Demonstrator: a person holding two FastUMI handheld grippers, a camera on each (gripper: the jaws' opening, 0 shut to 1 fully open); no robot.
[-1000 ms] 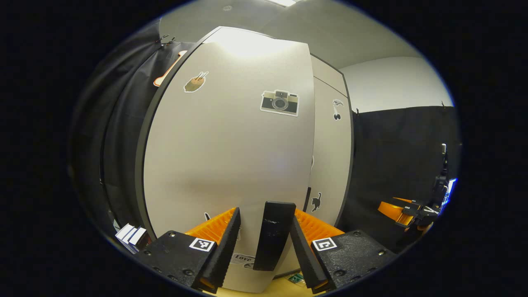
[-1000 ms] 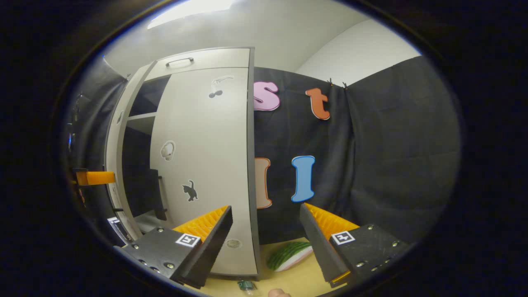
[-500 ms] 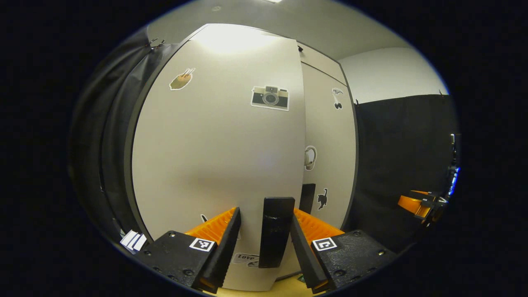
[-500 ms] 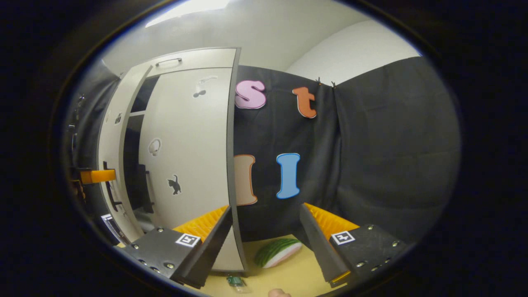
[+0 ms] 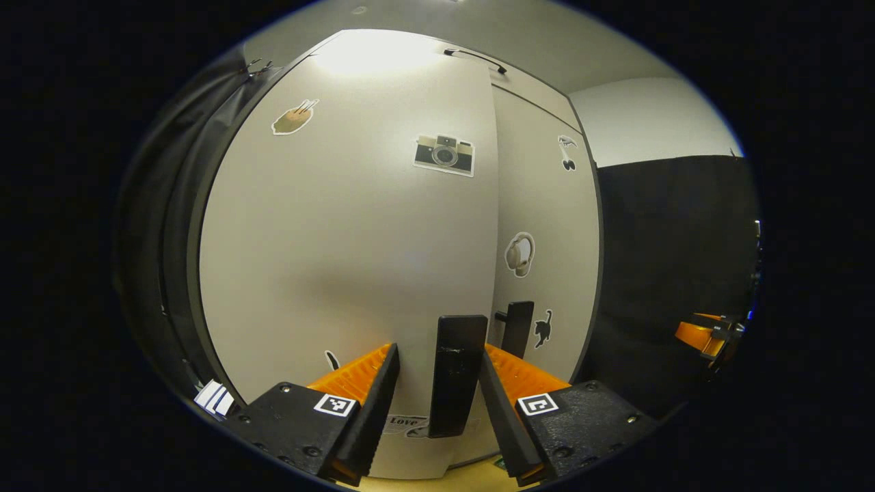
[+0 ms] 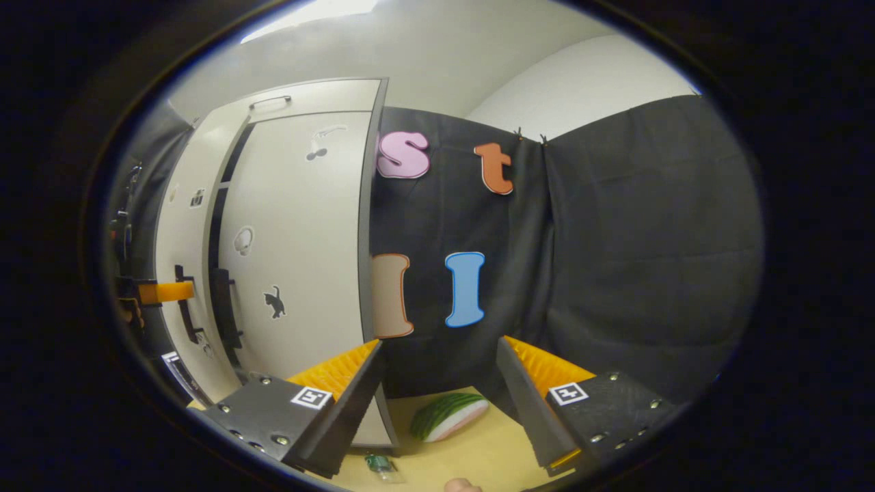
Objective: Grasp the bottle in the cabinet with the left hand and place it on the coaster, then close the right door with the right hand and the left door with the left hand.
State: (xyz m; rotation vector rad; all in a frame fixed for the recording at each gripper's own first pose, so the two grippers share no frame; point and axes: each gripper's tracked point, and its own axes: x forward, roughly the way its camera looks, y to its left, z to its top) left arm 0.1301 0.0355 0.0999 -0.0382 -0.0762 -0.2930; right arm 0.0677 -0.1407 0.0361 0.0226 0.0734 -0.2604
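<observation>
Left door point(image 5: 342, 239): pale panel of the cabinet, almost shut, a narrow dark gap left along its meeting edge in the right gripper view. Camera sticker point(image 5: 443, 154) near its top edge; dark bar handle point(image 5: 454, 374) at its lower right edge.
Left gripper point(image 5: 434, 406): jaws apart, one on each side of the handle; whether they touch it cannot be told.
Right door point(image 5: 547, 232): shut, flush with the cabinet; own dark handle point(image 5: 516, 328) just beside the left door's handle; cat sticker point(image 5: 543, 329) beside it.
Right gripper point(image 6: 441, 403): jaws apart, holding nothing, held well away from the doors above the bench point(image 6: 478, 454).
Watermelon slice point(image 6: 448, 415): lies on the bench near the cabinet's right corner.
Bottle point(image 6: 378, 463): small green-topped item at the bench's front edge, likely the bottle; coaster not made out.
</observation>
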